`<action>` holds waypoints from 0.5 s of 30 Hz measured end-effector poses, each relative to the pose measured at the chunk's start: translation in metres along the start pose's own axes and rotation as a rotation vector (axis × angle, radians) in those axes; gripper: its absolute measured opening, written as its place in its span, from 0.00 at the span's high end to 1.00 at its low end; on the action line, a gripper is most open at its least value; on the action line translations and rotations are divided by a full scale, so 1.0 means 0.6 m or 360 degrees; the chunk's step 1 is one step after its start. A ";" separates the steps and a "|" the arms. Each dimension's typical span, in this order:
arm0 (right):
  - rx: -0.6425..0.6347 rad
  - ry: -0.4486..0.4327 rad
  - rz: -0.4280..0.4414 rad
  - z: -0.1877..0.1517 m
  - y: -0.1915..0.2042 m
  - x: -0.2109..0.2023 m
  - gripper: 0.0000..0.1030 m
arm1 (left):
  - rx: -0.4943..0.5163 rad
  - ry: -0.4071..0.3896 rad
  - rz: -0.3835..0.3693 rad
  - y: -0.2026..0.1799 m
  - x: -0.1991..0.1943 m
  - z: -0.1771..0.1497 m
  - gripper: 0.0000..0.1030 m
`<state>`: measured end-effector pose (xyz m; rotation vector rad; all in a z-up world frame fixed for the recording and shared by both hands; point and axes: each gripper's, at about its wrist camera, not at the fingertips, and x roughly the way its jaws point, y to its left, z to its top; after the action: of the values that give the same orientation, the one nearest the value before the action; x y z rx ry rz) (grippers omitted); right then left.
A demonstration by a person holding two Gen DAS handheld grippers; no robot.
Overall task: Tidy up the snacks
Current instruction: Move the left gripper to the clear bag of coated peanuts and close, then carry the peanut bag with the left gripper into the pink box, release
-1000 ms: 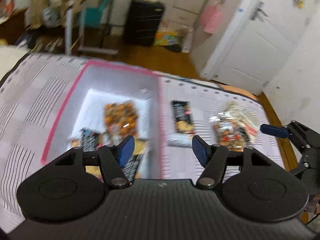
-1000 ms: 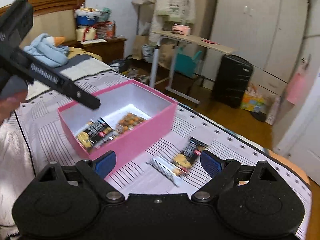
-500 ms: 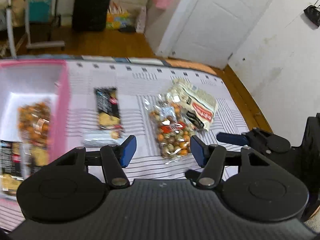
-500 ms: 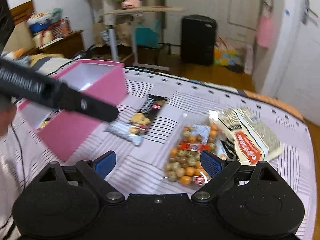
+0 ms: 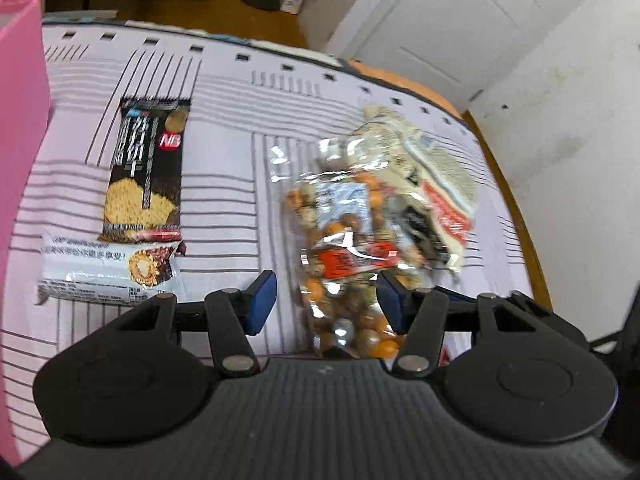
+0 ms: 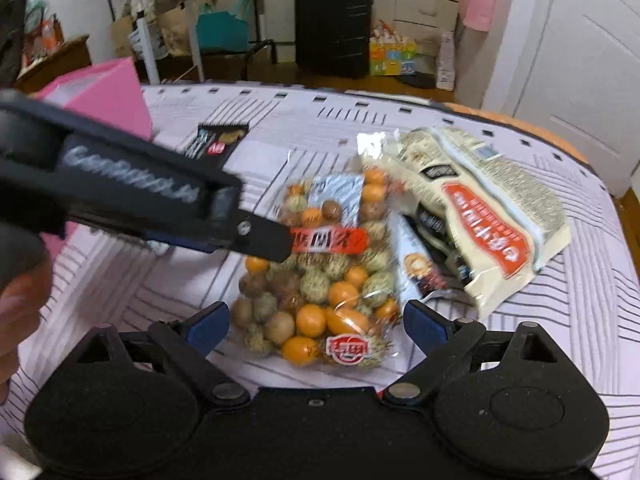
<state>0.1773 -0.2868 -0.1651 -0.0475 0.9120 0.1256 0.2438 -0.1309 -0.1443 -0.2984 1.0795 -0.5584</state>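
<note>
Nearest to me, my right claw (image 6: 314,326) hangs over the near end of the clear bag of mixed nut balls (image 6: 328,272), its jaws wide and opening, one on each side of the bag without pressing it. My left claw (image 5: 322,300) sits above the same bag (image 5: 348,248) from the other side; its jaws are closing, the bag's end lies between them, and the right pad looks close to the plastic though I cannot tell if it touches. In the right wrist view the left claw's arm (image 6: 160,204) crosses the bag's left edge. The bag lies on the striped bed cover (image 6: 560,320). Just right of the bag, partly under it, is the beige snack packet with the orange label (image 6: 484,204). Left of the bag lie the white wafer bar (image 5: 108,274) and, beyond it, the black biscuit bar (image 5: 146,172). Further left stands the pink box (image 5: 20,120).
</note>
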 end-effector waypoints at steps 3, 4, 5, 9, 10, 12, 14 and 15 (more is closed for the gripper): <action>0.0026 -0.0003 0.0034 -0.009 -0.001 0.005 0.02 | -0.0057 0.0024 -0.0065 0.016 0.021 -0.012 0.52; 0.0033 -0.0003 0.0029 -0.010 0.000 0.005 0.01 | -0.0072 0.0047 -0.0094 0.018 0.028 -0.016 0.55; 0.0027 -0.0006 0.0021 -0.013 0.003 0.007 0.00 | -0.0087 0.0055 -0.0128 0.020 0.031 -0.020 0.57; -0.0070 -0.0005 -0.0051 -0.022 0.017 0.029 0.00 | -0.0104 0.0031 -0.0165 0.016 0.038 -0.029 0.58; -0.0029 -0.0035 -0.0036 -0.024 0.012 0.028 0.00 | -0.0117 0.0037 -0.0166 0.016 0.041 -0.029 0.58; 0.0057 -0.0066 -0.0034 -0.025 0.008 0.023 0.04 | -0.0145 0.0061 -0.0169 0.017 0.045 -0.032 0.58; 0.0085 -0.0067 -0.0044 -0.025 0.008 0.013 0.06 | -0.0146 0.0078 -0.0173 0.014 0.043 -0.034 0.58; 0.0122 -0.0052 -0.0030 -0.024 0.009 0.010 0.07 | -0.0139 0.0087 -0.0162 0.010 0.040 -0.035 0.58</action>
<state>0.1687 -0.2822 -0.1787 0.0168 0.8826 0.0738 0.2351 -0.1386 -0.1748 -0.4184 1.1481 -0.6140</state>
